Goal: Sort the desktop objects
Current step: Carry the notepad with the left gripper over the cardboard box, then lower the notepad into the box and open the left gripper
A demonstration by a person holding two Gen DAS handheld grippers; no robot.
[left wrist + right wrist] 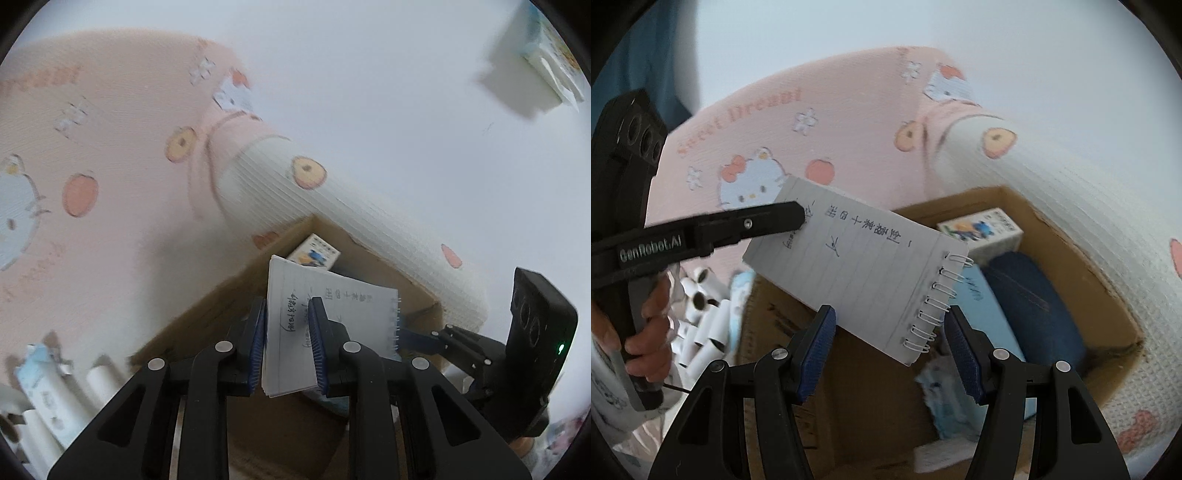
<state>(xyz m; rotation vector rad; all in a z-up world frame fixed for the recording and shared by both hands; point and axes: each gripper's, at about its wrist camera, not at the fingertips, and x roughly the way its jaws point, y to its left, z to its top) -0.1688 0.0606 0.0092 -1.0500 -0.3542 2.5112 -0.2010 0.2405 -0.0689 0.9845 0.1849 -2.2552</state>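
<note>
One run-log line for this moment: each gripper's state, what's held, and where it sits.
left gripper: shut on spiral notepad | right gripper: open, near spiral edge, not gripping | notepad: above open cardboard box | step: not yet placed

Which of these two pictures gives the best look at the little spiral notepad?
The right wrist view: the notepad shows its whole handwritten page and wire spiral. The left wrist view sees it partly hidden, clamped in the left hand-held gripper.
</note>
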